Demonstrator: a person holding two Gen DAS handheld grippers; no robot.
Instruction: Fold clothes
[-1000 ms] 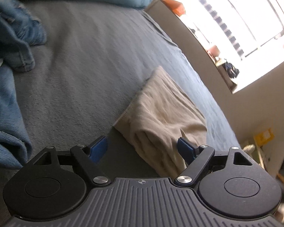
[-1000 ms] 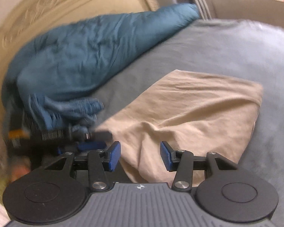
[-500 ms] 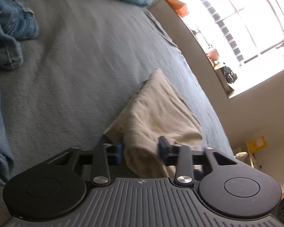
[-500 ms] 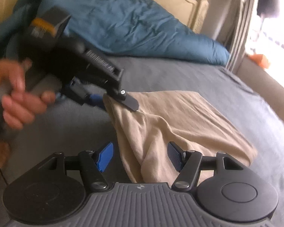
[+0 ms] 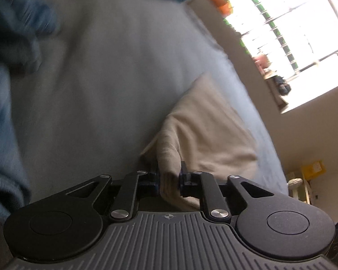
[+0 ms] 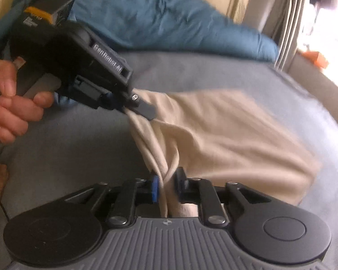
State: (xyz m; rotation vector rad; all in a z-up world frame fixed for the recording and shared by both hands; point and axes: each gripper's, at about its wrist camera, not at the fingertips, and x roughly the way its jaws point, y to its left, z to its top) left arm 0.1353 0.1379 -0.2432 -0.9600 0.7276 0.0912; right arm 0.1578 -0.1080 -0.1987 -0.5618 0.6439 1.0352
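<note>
1. Grey bedding (image 6: 214,72) covers a bed beside a bright barred window (image 5: 293,29); a teal duvet (image 6: 157,15) is heaped along the cream headboard, and blue denim clothes (image 5: 2,117) lie bunched at the bed's left side in the left wrist view.
2. On the grey bedding lies a beige garment (image 6: 236,135), spread flat at its far part and gathered into folds at its near edge.
3. Left gripper (image 5: 169,177): its jaws have just been closing, and they now pinch one corner of the beige garment (image 5: 202,130), with cloth bunched between the pads.
4. From the right wrist view, a person's hand (image 6: 9,103) holds that left gripper (image 6: 133,108) by its handle, its tip biting the raised cloth.
5. Right gripper (image 6: 166,184): its jaws have likewise just been closing, and they now pinch a twisted ridge of the same garment near its other near corner.
6. Between the two grips the cloth edge runs lifted off the bed.
</note>
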